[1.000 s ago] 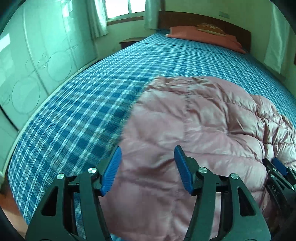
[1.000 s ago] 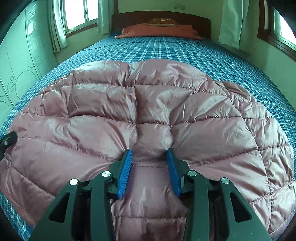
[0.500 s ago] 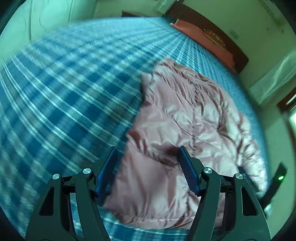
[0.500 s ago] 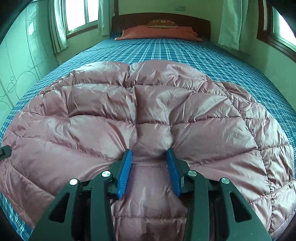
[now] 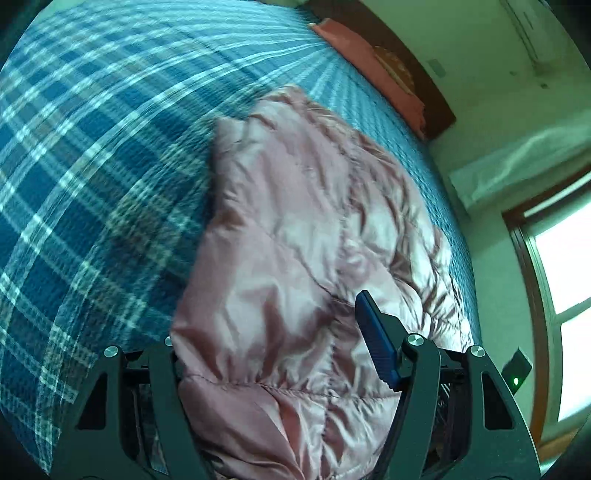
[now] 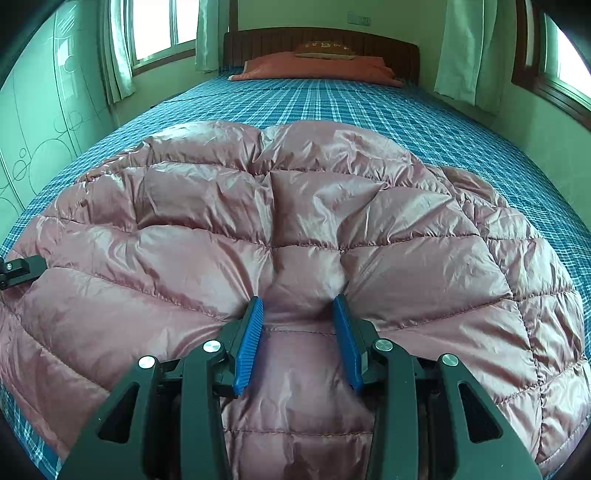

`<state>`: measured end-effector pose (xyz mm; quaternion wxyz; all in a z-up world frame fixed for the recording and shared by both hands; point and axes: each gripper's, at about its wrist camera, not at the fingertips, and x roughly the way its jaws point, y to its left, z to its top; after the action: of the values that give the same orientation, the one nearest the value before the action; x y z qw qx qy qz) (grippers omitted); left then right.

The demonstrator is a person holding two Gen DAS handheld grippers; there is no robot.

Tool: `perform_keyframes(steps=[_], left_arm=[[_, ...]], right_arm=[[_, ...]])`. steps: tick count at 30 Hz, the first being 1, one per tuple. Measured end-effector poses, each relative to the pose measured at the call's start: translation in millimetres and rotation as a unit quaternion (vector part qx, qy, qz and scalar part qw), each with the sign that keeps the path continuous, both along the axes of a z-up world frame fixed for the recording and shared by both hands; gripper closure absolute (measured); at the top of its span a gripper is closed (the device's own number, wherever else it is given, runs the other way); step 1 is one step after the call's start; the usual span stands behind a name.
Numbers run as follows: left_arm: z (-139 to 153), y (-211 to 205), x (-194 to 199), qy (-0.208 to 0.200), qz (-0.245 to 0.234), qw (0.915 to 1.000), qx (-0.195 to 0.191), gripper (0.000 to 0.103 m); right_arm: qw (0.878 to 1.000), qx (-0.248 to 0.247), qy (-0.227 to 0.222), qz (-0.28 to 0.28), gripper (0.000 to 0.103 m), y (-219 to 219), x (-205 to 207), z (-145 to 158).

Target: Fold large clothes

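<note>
Right up close in the right wrist view, the right gripper (image 6: 298,306) has its two blue pads (image 6: 249,343) pushed down into one big pink puffy coat (image 6: 295,229). A soft bump of the coat sits between the pads and they squeeze it from both sides, so the jaws are clamped on the coat.

At about 9 o'clock in that view, one small black piece of the left gripper (image 6: 20,268) pokes in at the coat's edge.

In the left wrist view, the left gripper (image 5: 273,332) has its jaws wide apart. Only one blue pad (image 5: 376,343) shows, at about 4 o'clock. The other pad is hidden under the coat's (image 5: 295,240) edge, which bulges over the finger at 7 o'clock. Coat cloth lies between the two fingers, but they do not pinch it. This view is blurry.

The coat lies spread out flat on one bed (image 6: 351,107) with a blue checked sheet. It fills the near half of the bed.

Farther off, at 12 o'clock in the right wrist view, one long orange pillow (image 6: 314,66) lies at the head of the bed. One smaller brown cushion (image 6: 325,50) sits on top of it. Behind them stands one dark wooden headboard (image 6: 391,50).

Two windows (image 6: 159,26) show, one at 11 o'clock and one at 2 o'clock, with pale curtains (image 6: 465,51) beside them.
</note>
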<state>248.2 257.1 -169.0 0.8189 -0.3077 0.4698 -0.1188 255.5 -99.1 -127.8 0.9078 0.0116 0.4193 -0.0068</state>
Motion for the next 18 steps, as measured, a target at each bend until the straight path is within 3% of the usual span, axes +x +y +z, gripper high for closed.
perform_keyframes(steps=[2, 4, 5, 8, 9, 14, 18], left_arm=[[-1.8, -0.1, 3.9, 0.000, 0.005, 0.9994, 0.035, 0.036], [-10.5, 3.1, 9.6, 0.002, 0.010, 0.9998, 0.019, 0.036], [-10.1, 3.3, 9.9, -0.002, 0.013, 0.9999, 0.011, 0.042], [-1.8, -0.8, 8.5, -0.017, -0.001, 0.9998, -0.004, 0.077], [3.5, -1.9, 5.7, -0.026, -0.004, 0.9996, -0.003, 0.083], [42.9, -17.5, -3.7, -0.074, -0.010, 0.9967, 0.032, 0.088], [76.8, -35.4, -9.6, -0.105, -0.022, 0.9928, 0.054, 0.088]], right_arm=[[1.000, -0.001, 0.000, 0.000, 0.063, 0.1, 0.0, 0.0], [1.000, -0.004, 0.000, 0.000, 0.063, 0.6, 0.1, 0.0], [1.000, -0.006, 0.000, 0.000, 0.063, 1.6, -0.1, -0.1], [1.000, -0.007, 0.000, -0.001, 0.063, 2.3, -0.2, 0.1], [1.000, -0.007, 0.000, 0.000, 0.063, 2.4, 0.0, -0.2], [1.000, -0.010, 0.000, 0.000, 0.063, 3.2, 0.4, 2.0], [1.000, 0.005, -0.010, -0.012, 0.063, -10.7, -8.8, 20.8]])
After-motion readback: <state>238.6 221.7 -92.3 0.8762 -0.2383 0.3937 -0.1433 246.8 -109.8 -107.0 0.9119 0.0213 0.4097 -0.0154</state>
